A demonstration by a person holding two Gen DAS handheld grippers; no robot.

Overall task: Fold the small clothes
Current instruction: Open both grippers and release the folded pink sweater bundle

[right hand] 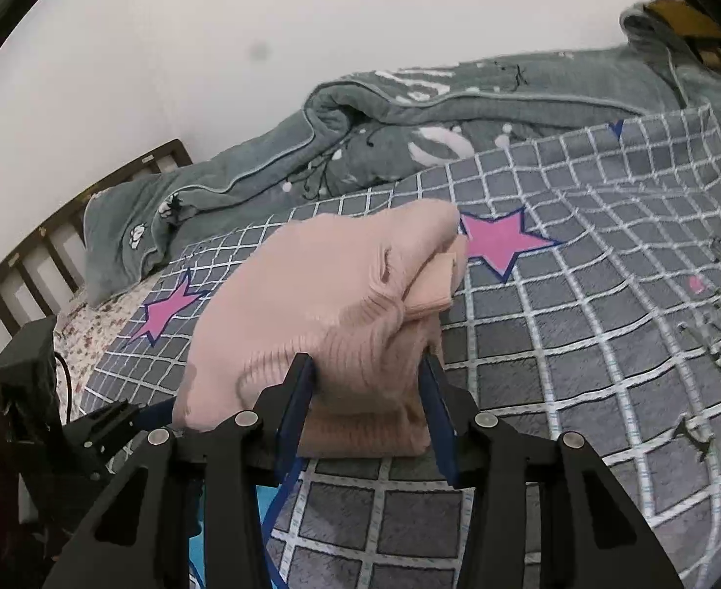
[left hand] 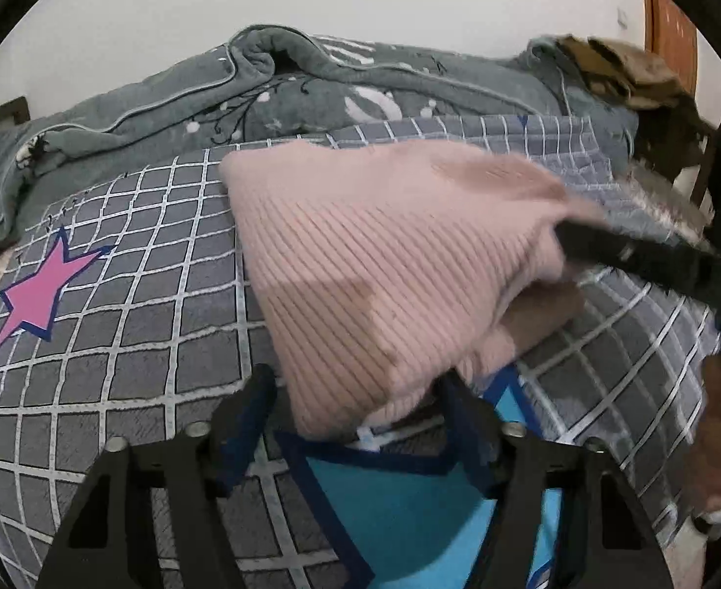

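A pink ribbed knit garment (left hand: 389,255) lies folded on the grey checked bedspread (left hand: 129,324); it also shows in the right wrist view (right hand: 321,304). My left gripper (left hand: 355,392) is open, its fingers on either side of the garment's near corner. My right gripper (right hand: 367,368) has its fingers wide apart around the garment's thick near edge, with the knit between them; whether they press it is unclear. The right gripper's finger (left hand: 630,255) reaches onto the garment's right edge in the left wrist view. The left gripper (right hand: 110,422) shows at the lower left of the right wrist view.
A rumpled grey-green blanket (left hand: 272,93) lies along the far side of the bed by the white wall. Pink stars (right hand: 502,240) and a blue star (left hand: 409,505) are printed on the bedspread. A wooden headboard (right hand: 66,226) stands at left. Brown clothing (left hand: 625,68) lies at far right.
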